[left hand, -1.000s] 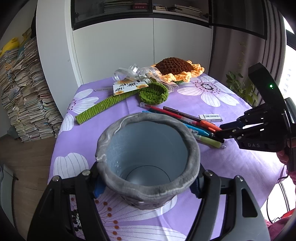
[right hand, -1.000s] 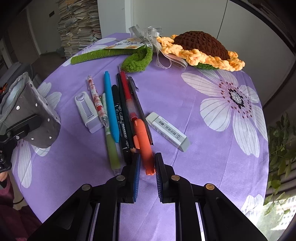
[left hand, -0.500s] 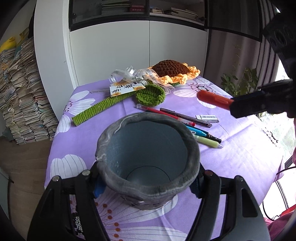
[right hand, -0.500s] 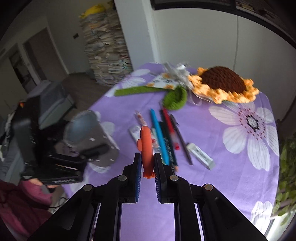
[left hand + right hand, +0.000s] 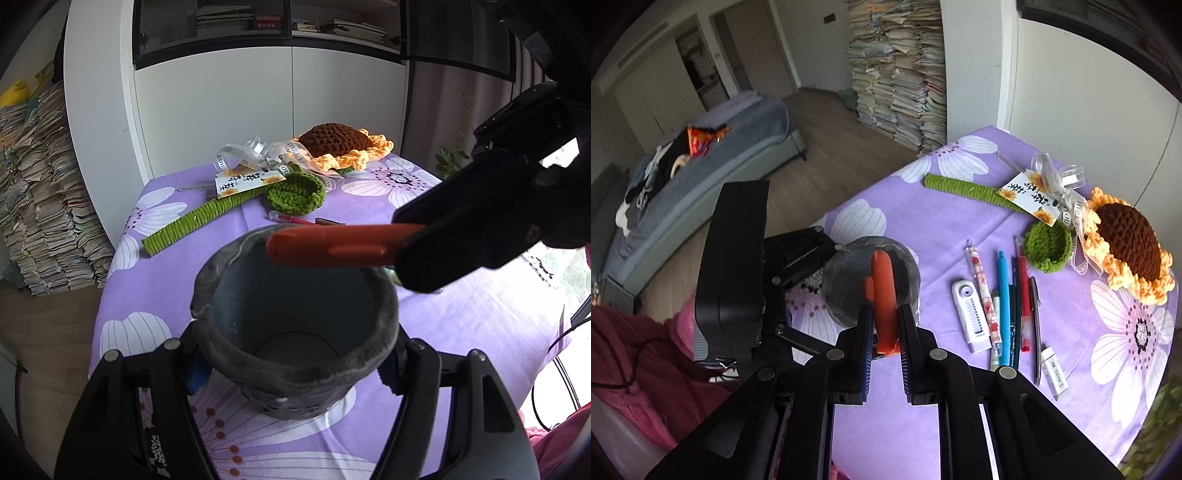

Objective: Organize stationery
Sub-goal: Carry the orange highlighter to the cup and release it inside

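My left gripper (image 5: 295, 347) is shut on a grey pen holder (image 5: 295, 314), held upright over the purple flowered tablecloth (image 5: 177, 266); its inside looks empty. My right gripper (image 5: 884, 314) is shut on an orange marker (image 5: 882, 291). The marker (image 5: 332, 245) lies level across the far rim of the holder, its tip pointing left. The holder also shows in the right wrist view (image 5: 846, 284), under the marker. Several pens (image 5: 1008, 306), a white correction tape (image 5: 971, 317) and a white eraser (image 5: 1054, 373) lie in a row on the table.
A crocheted sunflower (image 5: 1126, 243) with a green stem (image 5: 964, 190), a green crochet leaf (image 5: 1047, 243), a ribbon and a tag (image 5: 1030, 195) lie at the table's far side. White cabinets (image 5: 273, 110) stand behind. Stacks of paper (image 5: 897, 66) and a bed (image 5: 701, 166) are beyond the table.
My right gripper picked the orange marker up from the row of pens and carried it left to above the holder's rim. The left gripper kept hold of the holder.
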A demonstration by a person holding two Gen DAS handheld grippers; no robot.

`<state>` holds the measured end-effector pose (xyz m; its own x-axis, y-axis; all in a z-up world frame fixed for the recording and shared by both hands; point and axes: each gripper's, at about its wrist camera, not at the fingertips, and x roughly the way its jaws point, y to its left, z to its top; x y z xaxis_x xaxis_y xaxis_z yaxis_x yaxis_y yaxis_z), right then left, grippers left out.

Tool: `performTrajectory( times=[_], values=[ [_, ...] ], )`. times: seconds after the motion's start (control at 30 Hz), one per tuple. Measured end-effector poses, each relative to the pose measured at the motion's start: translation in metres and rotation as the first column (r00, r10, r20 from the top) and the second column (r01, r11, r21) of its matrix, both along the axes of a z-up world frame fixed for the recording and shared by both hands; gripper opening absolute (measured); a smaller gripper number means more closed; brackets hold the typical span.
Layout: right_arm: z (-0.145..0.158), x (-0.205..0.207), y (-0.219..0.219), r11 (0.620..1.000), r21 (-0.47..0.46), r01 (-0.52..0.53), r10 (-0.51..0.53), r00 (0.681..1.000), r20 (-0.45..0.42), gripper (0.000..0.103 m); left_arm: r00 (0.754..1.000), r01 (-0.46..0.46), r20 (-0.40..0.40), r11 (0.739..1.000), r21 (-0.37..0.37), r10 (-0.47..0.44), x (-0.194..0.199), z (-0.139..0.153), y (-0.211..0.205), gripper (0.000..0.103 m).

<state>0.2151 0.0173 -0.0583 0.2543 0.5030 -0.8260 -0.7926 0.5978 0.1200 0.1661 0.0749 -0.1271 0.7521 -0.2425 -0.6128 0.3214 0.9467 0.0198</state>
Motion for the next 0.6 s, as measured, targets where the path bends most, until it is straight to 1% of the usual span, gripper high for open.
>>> performTrajectory(
  times=[0.13, 0.27, 0.37, 0.47, 0.53, 0.6],
  values=[
    [-0.004, -0.001, 0.005, 0.999, -0.034, -0.021, 0.021, 1.0, -0.012, 0.014, 1.0, 0.009, 0.004, 1.0, 0.007, -0.009, 0.0, 0.0, -0.001, 0.069],
    [-0.007, 0.002, 0.017, 0.994, -0.1, -0.047, 0.046, 0.999, -0.017, 0.014, 1.0, 0.013, 0.008, 1.0, 0.016, -0.013, -0.001, 0.0, -0.002, 0.069],
    [-0.005, 0.007, 0.028, 0.983, -0.154, -0.096, 0.093, 0.995, -0.026, 0.014, 1.0, 0.013, 0.01, 1.0, 0.018, -0.013, -0.002, 0.0, -0.003, 0.069],
    [-0.003, 0.011, 0.044, 0.953, -0.241, -0.186, 0.176, 0.982, -0.061, 0.014, 1.0, 0.017, 0.006, 1.0, 0.006, -0.017, -0.002, 0.0, 0.0, 0.069],
    [-0.002, 0.016, 0.054, 0.921, -0.294, -0.255, 0.23, 0.966, -0.118, 0.014, 1.0, 0.014, -0.004, 1.0, -0.014, -0.014, -0.001, 0.0, 0.003, 0.069],
    [-0.002, 0.023, 0.061, 0.9, -0.312, -0.304, 0.264, 0.95, -0.165, 0.014, 1.0, 0.01, -0.008, 0.999, -0.035, -0.01, 0.002, 0.0, 0.006, 0.069]
  ],
)
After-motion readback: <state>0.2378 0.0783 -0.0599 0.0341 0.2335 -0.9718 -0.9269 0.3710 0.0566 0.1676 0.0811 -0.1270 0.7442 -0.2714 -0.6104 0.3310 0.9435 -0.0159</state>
